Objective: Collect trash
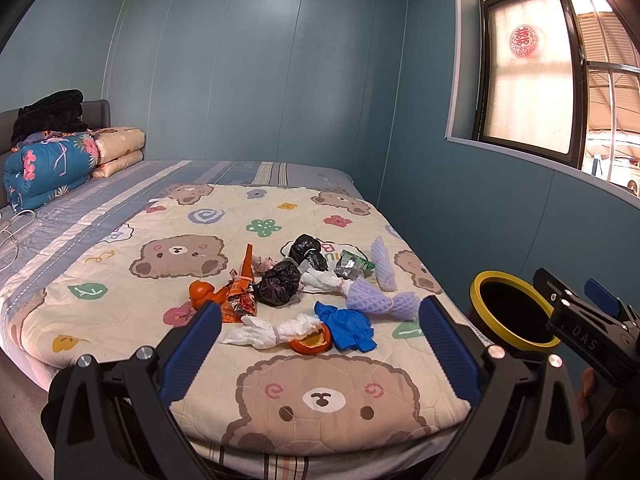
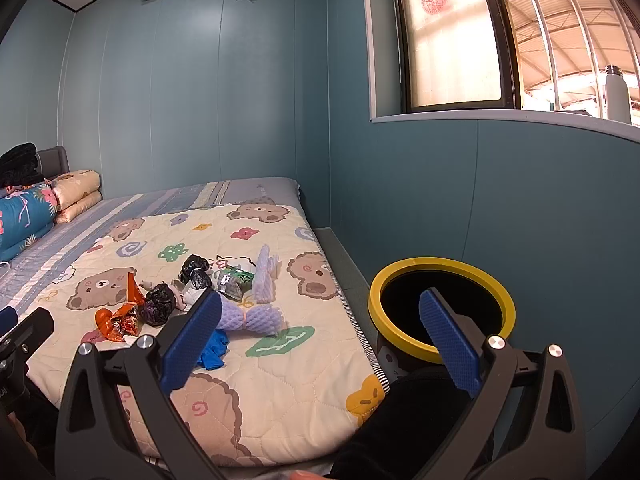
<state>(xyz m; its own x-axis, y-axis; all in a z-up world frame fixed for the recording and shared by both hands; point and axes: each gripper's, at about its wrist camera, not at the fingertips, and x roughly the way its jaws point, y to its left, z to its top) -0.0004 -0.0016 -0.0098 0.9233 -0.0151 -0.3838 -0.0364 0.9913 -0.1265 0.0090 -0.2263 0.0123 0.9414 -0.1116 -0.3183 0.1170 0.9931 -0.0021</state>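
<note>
Trash lies in a heap on the bear-print quilt (image 1: 328, 400): a white tissue twist (image 1: 272, 330), an orange peel (image 1: 310, 342), a blue glove (image 1: 348, 324), purple foam net (image 1: 380, 300), two black bags (image 1: 278, 282), an orange wrapper (image 1: 240, 296), a mandarin (image 1: 200, 292) and a green packet (image 1: 352, 266). A black bin with a yellow rim (image 1: 514, 312) stands right of the bed; it also shows in the right wrist view (image 2: 442, 308). My left gripper (image 1: 320, 320) is open and empty above the tissue and peel. My right gripper (image 2: 320, 312) is open and empty between the foam net (image 2: 252, 316) and the bin.
Folded blankets (image 1: 52, 164) are stacked at the headboard on the far left. A white cable (image 1: 16, 224) lies on the striped sheet. Blue walls close the far and right sides. A window (image 2: 452, 36) with a white bottle (image 2: 618, 94) on its sill is above the bin.
</note>
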